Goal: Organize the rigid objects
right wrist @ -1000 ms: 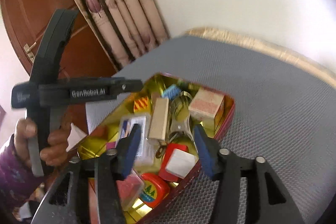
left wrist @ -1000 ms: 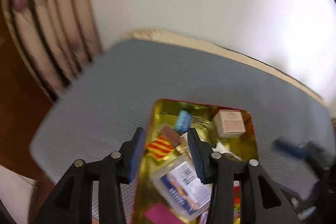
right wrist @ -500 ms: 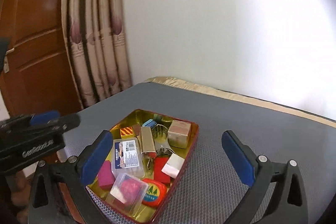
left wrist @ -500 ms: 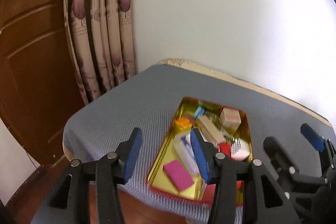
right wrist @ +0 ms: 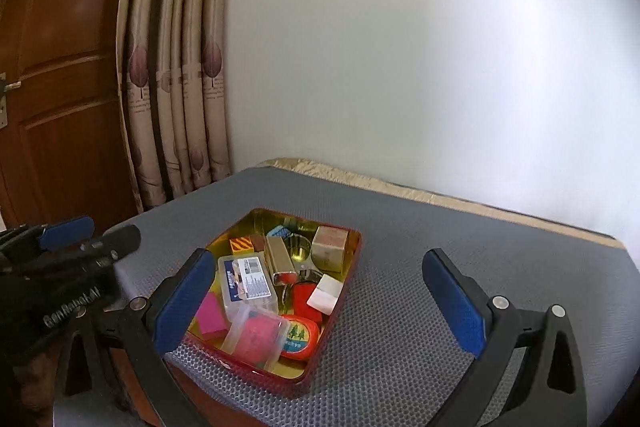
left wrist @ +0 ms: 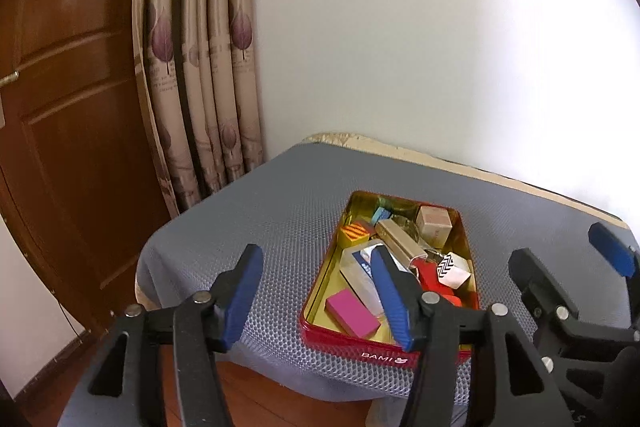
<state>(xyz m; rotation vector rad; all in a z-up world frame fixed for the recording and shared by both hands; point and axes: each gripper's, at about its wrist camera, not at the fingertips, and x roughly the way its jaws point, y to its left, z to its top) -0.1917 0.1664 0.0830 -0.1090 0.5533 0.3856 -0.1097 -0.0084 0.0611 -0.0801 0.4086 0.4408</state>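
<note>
Tin [left wrist: 394, 343] of red metal with a gold inside sits on the grey mesh mat [left wrist: 272, 227], near the mat's front edge, and it holds all the small rigid things I can see. My left gripper [left wrist: 318, 301] hangs above that front edge with its jaws opening and nothing between them; the blue pad [left wrist: 390, 293] on its right finger crosses the tin's near left corner in my view without touching it. My right gripper [right wrist: 320, 303] stands spread wide and bare, its two blue pads framing the tin from the near side, well clear of it.

Inside the tin, a pink block [left wrist: 352, 313] lies at the near left corner. A clear plastic case [right wrist: 247, 281] with a printed label lies beside it, and a clear box with something pink inside [right wrist: 256, 335] rests at the near rim. An orange round tin with trees on it [right wrist: 300, 335] sits next to that box. A white block [right wrist: 326, 293] leans on a red piece [right wrist: 302, 297] in the middle. A long gold-coloured bar [right wrist: 280, 259] runs toward the far end, where a tan cube [right wrist: 330, 247], an orange striped block [right wrist: 241, 243] and a small blue piece [right wrist: 278, 231] crowd the back wall.

A leaf-print curtain [left wrist: 196, 67] and a brown wooden door [left wrist: 68, 107] stand behind the table on the left, a white wall [left wrist: 420, 47] on the right.
</note>
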